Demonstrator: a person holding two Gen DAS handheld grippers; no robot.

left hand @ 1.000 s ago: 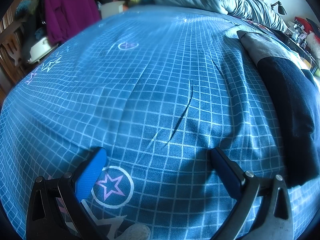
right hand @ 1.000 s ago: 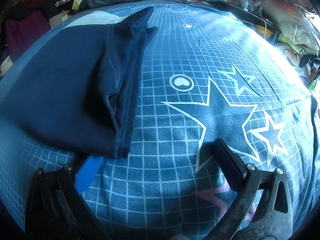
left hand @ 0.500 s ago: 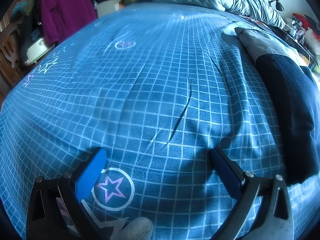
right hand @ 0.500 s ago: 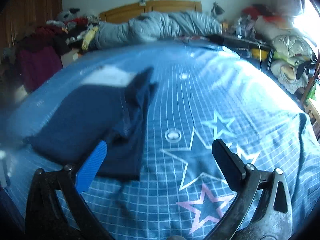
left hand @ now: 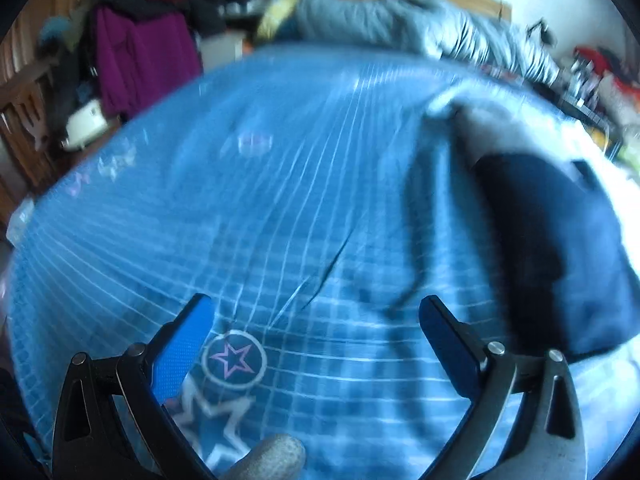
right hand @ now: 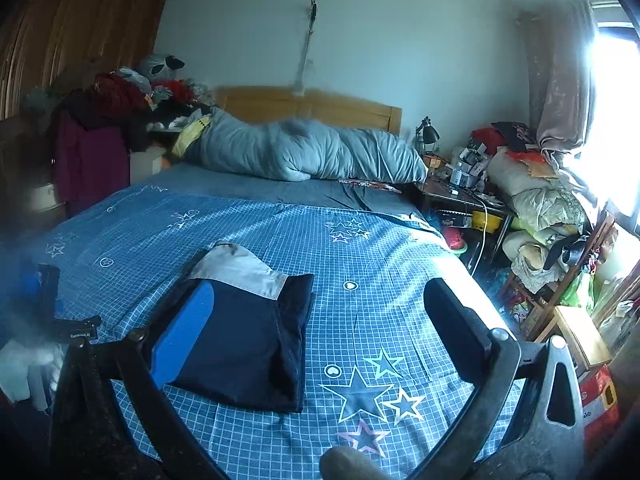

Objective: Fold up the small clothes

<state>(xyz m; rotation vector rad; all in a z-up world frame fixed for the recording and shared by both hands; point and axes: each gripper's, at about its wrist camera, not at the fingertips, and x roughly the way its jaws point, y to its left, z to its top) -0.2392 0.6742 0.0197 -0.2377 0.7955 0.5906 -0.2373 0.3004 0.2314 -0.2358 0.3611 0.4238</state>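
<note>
A folded navy garment with a grey band (right hand: 248, 332) lies flat on the blue checked bedsheet (right hand: 360, 248). In the right wrist view my right gripper (right hand: 320, 328) is open and raised well above the bed, with nothing between its fingers. The left wrist view is blurred; my left gripper (left hand: 316, 332) is open over bare sheet, and the same garment (left hand: 552, 240) lies to its right. At the left edge of the right wrist view the left gripper (right hand: 48, 304) shows as a blur, held by a hand in a white glove (right hand: 24, 364).
A grey duvet (right hand: 304, 152) is bunched against the wooden headboard (right hand: 312, 108). Clothes are piled on furniture at the left (right hand: 104, 120). A cluttered bedside table with a lamp (right hand: 452, 176) and heaps of bedding (right hand: 540, 204) crowd the right side by the window.
My right gripper has lifted and pulled back from right beside the garment to high above the bed. My left gripper has also risen and tilted up, with motion blur.
</note>
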